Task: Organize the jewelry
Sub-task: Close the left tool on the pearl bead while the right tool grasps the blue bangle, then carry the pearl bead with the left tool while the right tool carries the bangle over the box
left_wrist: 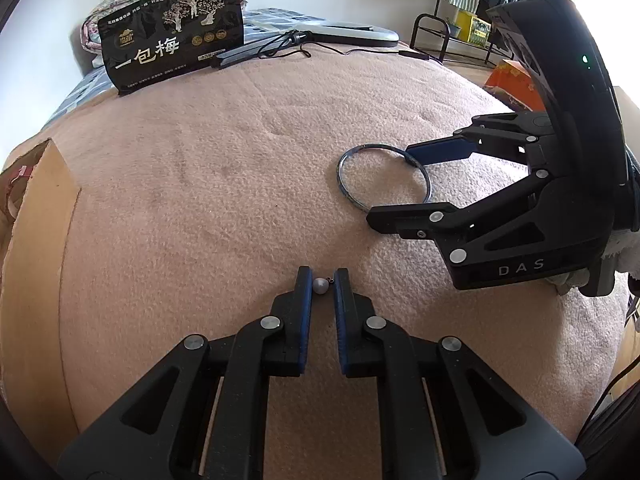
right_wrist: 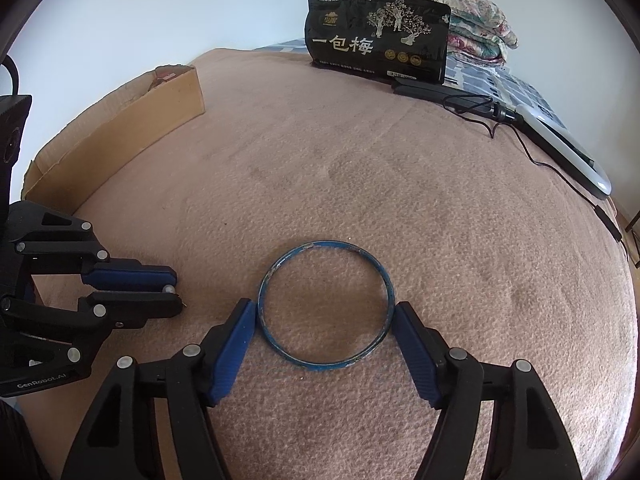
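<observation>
A small grey pearl earring (left_wrist: 321, 285) lies on the pink blanket (left_wrist: 240, 160) between the tips of my left gripper (left_wrist: 323, 280), whose jaws stand a narrow gap apart around it without clearly pinching it. In the right wrist view the pearl (right_wrist: 169, 289) shows at the left gripper's (right_wrist: 176, 290) tips. A blue bangle (right_wrist: 325, 306) lies flat on the blanket. My right gripper (right_wrist: 325, 312) is open, one fingertip on each side of the bangle, touching or nearly touching its rim. The bangle (left_wrist: 348, 184) and right gripper (left_wrist: 390, 184) also show in the left wrist view.
An open cardboard box (right_wrist: 120, 128) sits at the blanket's left edge, also in the left wrist view (left_wrist: 40, 220). A black snack bag (right_wrist: 378, 36) stands at the back before folded quilts (right_wrist: 476, 20). A hair straightener with cord (right_wrist: 560, 144) lies at the right.
</observation>
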Motion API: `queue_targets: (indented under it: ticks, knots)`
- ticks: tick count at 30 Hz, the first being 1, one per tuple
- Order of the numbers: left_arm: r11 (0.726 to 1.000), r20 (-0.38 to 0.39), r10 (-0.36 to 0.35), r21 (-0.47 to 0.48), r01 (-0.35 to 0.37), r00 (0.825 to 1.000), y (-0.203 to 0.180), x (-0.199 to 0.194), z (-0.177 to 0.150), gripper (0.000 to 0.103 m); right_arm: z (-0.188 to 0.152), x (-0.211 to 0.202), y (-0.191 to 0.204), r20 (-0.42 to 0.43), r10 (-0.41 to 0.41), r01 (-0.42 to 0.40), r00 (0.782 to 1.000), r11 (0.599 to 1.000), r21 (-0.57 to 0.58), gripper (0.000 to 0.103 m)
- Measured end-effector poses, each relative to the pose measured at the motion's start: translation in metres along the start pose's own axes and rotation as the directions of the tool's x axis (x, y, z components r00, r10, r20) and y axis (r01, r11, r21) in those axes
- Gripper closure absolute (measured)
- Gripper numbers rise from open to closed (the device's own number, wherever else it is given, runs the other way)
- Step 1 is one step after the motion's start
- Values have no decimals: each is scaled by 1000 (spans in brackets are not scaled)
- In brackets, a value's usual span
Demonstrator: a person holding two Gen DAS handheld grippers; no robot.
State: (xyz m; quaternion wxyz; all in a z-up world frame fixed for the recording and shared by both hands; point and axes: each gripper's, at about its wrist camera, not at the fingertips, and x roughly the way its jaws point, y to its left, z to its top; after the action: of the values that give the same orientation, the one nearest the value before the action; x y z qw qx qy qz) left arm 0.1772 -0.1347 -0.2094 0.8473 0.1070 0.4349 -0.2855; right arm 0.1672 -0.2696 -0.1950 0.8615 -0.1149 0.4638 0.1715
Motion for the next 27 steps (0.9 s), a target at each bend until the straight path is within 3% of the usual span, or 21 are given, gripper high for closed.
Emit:
queue_targets:
  ticks: [27]
  knots:
    - [997, 100, 53, -67, -47, 994, 16, -56, 4, 94, 9, -48, 18, 69, -22, 21, 997, 1000, 9, 31]
